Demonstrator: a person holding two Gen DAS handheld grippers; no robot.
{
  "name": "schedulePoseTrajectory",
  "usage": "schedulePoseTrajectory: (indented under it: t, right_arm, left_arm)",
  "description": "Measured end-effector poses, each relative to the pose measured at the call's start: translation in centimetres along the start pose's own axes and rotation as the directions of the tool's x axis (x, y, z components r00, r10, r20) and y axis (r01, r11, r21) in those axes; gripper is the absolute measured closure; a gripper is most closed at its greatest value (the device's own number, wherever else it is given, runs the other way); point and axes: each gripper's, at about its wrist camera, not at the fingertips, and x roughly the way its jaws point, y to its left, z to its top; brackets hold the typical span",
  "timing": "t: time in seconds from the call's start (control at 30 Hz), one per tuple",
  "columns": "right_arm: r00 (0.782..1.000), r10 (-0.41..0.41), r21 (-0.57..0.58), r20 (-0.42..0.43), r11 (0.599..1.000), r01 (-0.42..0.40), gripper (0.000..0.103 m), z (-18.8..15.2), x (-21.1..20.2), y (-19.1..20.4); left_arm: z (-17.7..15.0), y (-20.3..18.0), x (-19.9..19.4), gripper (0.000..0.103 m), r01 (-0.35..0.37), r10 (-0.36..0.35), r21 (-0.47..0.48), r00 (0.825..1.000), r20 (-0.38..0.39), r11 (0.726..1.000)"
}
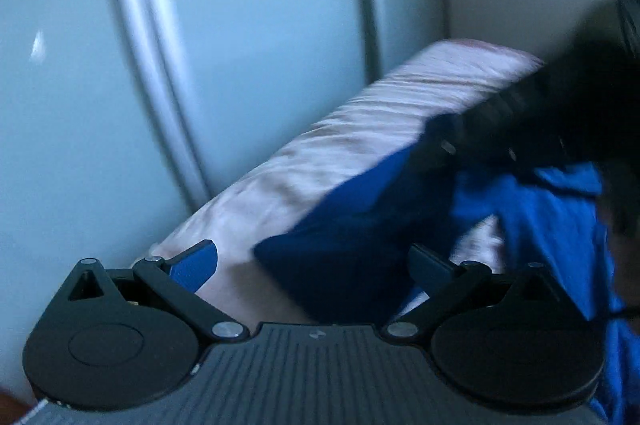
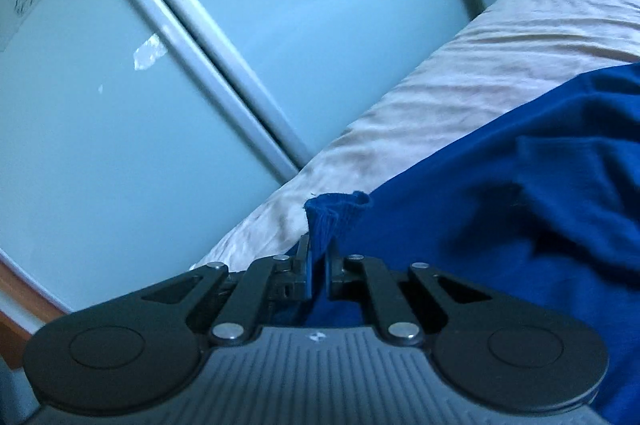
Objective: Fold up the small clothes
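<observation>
Blue knit garment (image 2: 500,193) is lying rumpled on the pale wrinkled bed sheet (image 2: 460,81), beside pale blue-green cabinet doors (image 2: 120,125). The right gripper (image 2: 318,265) is pinching its ribbed hem, fingers (image 2: 307,267) clamped together on the cloth. The left gripper (image 1: 316,265) is hovering, its 2 fingers (image 1: 194,267) standing wide apart, gripping nothing.

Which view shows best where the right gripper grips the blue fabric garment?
The right wrist view: the right gripper is shut on a bunched edge of the blue fabric garment, sharp and close. The left wrist view shows that gripper only as a dark blur above the cloth.
</observation>
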Motion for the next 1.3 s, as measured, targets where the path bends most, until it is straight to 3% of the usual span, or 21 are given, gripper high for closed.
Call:
schedulePoseTrajectory:
  t: [0.1,0.17,0.23,0.3,0.33,0.4,0.47,0.7,0.93,1.13,1.3]
  right_arm:
    - [1.0,-0.006,0.007,0.015,1.0,0.006,0.097,0.3,-1.1,-0.8]
    - [1.0,0.005,0.018,0.024,1.0,-0.006,0.097,0.3,-2.0,-1.2]
    - [0.999,0.003,0.017,0.035,1.0,-0.004,0.097,0.2,-2.8,-1.6]
    - [0.999,-0.005,0.016,0.043,1.0,0.004,0.097,0.1,-3.1,-2.1]
    - [0.999,-0.006,0.022,0.046,1.0,0.005,0.097,0.1,-3.3,-2.5]
    - [0.998,-0.003,0.042,0.058,0.999,0.0,0.097,0.2,-3.6,-3.2]
    - [0.997,-0.004,0.053,0.075,0.999,0.0,0.097,0.4,-4.0,-3.8]
    - [0.992,-0.025,0.077,0.121,0.997,0.016,0.097,1.7,-5.2,-6.1]
    - [0.976,-0.085,0.084,0.198,0.994,0.069,0.097,3.8,-7.0,-8.0]
    - [0.933,-0.191,0.137,0.304,0.978,0.156,0.097,5.0,-10.6,-10.6]
    - [0.878,-0.286,0.199,0.385,0.954,0.223,0.097,5.0,-14.8,-14.1]
  left_arm:
    - [0.0,-3.8,0.9,0.001,-0.041,0.035,0.117,0.998,0.051,0.992]
    - [0.0,-5.2,1.6,0.009,-0.07,0.061,0.152,0.996,0.059,0.986]
    - [0.3,-5.4,2.0,0.023,-0.055,0.046,0.14,0.997,0.066,0.989]
    - [0.7,-5.3,2.4,0.045,-0.044,0.037,0.118,0.997,0.063,0.992]
    - [0.9,-5.3,2.6,0.05,-0.037,0.03,0.113,0.997,0.066,0.993]
    - [1.2,-5.3,2.7,0.074,-0.034,0.027,0.111,0.997,0.07,0.993]
    - [1.3,-5.4,2.9,0.09,-0.022,0.013,0.107,0.997,0.076,0.994]
    - [2.7,-6.9,4.0,0.095,-0.003,-0.008,0.11,0.995,0.101,0.994]
    - [7.2,-9.3,5.4,0.095,0.017,-0.033,0.107,0.989,0.141,0.994]
    - [11.0,-13.7,5.9,0.092,0.065,-0.098,0.18,0.979,0.181,0.981]
    - [12.4,-19.1,6.0,0.092,0.106,-0.166,0.273,0.965,0.205,0.956]
